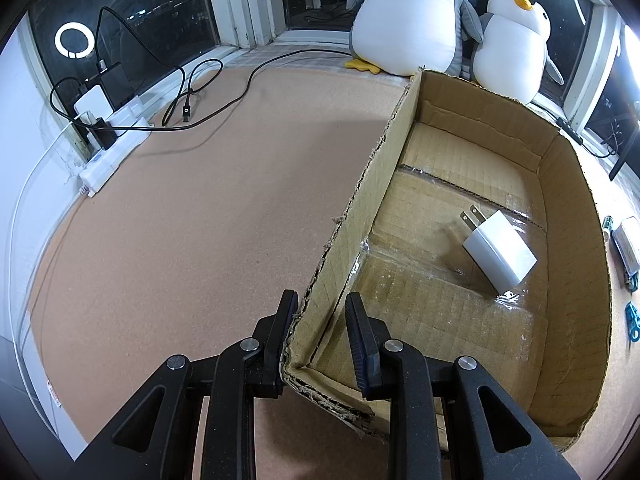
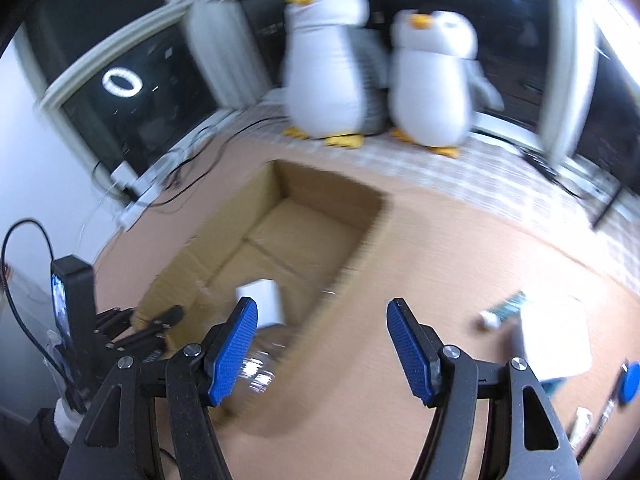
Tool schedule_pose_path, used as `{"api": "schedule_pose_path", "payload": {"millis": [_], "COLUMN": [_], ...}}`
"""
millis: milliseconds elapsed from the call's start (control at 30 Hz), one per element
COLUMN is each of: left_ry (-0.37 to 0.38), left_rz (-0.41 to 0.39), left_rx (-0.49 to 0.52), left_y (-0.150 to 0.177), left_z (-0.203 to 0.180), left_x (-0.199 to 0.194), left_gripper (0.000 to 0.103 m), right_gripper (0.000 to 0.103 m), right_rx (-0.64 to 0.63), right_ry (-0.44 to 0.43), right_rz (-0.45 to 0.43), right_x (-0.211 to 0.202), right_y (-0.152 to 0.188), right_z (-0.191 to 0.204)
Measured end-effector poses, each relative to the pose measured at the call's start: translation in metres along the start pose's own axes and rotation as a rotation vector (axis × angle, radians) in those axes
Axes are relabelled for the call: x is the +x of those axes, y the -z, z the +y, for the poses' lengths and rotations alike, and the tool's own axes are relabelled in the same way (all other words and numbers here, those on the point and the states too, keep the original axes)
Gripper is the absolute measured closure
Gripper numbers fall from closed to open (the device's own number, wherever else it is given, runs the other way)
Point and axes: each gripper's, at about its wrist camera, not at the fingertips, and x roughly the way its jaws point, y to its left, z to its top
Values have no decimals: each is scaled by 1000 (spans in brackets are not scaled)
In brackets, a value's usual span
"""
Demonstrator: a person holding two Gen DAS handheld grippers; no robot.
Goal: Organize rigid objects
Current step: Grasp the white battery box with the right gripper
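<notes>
Two white-and-grey plush penguins [image 1: 404,20] sit on the sill at 12 o'clock in the left wrist view, right behind the far end of the open brown cardboard box [image 1: 576,216]. White power strip with black and white plugs [image 1: 106,140] at 9–10 o'clock along the wall, loose black cables [image 1: 224,92] snaking over the brown cork-textured tabletop [image 1: 180,240] toward it. Nothing sits on the cork between strip and box.

Box contents: white square wall charger with two metal prongs [image 1: 498,250] lying on its side on the taped floor, prongs pointing to about 10 o'clock. Right wrist view also shows a clear glinting plastic item [image 2: 260,364] at the box's near end; too blurred to identify.

Outside the box, 3 o'clock in the left view: a white oblong item [image 1: 630,246] and small teal bits [image 1: 633,320], cut off at the frame edge. Right view, 3–4 o'clock: a small teal-labelled tube [image 2: 504,310], a white block [image 2: 554,344], a blue piece [image 2: 630,382], all smeared.

Left gripper [image 1: 322,332]: jaws pinching the box's near-left wall at the corner, one finger outside, one inside.

Right gripper [image 2: 322,344]: blue pads spread apart, nothing between them, hanging over the box's right wall.
</notes>
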Motion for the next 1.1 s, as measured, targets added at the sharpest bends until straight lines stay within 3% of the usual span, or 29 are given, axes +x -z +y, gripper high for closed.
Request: {"api": "schedule_pose_path", "payload": {"millis": [333,467,533,867,1100], "left_ry": [-16,-20,-18,-18,-23], "left_rz": [2,4,3,5,3], "left_rx": [8,10,10,12,13], "left_y": [0,0,0,0,0], "left_z": [-2,-3,-3,-1,-2], "left_x": [1,2,2,2,3], "left_gripper": [76,76,76,76,76], "right_gripper": [40,59,62,63,63], "right_rx": [312,399,430,520,468], "right_ry": [64,76,74,49,-33], "right_rz": [-26,-28,-16,26,77], "right_x": [-36,-33,-27,-4,1], "right_y": [13,14,15,13,18], "right_z": [-143,-180,-194,-223,-199]}}
